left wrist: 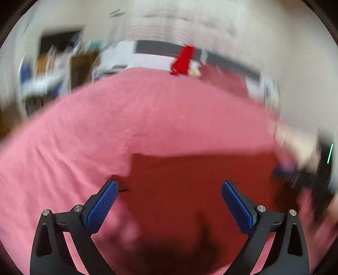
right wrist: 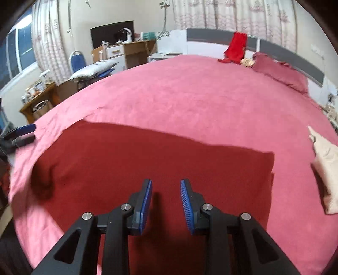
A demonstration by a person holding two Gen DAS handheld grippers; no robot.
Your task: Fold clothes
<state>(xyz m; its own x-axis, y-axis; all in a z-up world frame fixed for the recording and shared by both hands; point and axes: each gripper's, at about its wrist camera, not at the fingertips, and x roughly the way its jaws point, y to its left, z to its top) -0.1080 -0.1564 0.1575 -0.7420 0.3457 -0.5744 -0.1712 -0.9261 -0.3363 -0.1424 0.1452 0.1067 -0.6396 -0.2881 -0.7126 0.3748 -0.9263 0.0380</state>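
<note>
Dark red cloth point(right wrist: 147, 160) lies flat on the pink bed point(right wrist: 190, 95), folded to a tidy rectangle, edges straight. Left tongs point(left wrist: 169, 186) are spread wide over it, right tongs point(right wrist: 165, 184) are partly spread; both are empty. Fold looks between steps; the next move likely calls for pinching an edge.

Bed cover point(right wrist: 190, 101): plain pink. Garment point(right wrist: 147, 160) at lower centre of the frame: plain dark red. Cloth point(right wrist: 236, 47) over the headboard point(right wrist: 285, 54), upper right: bright red; headboard: white with a grey band. Pillow point(right wrist: 278, 72): dusky red. Folded item point(right wrist: 325, 169) at right edge: cream. Right claw point(right wrist: 166, 203): black, blue ribbed pads point(right wrist: 145, 207). Curtains point(right wrist: 221, 12): white, pinkish pattern
</note>
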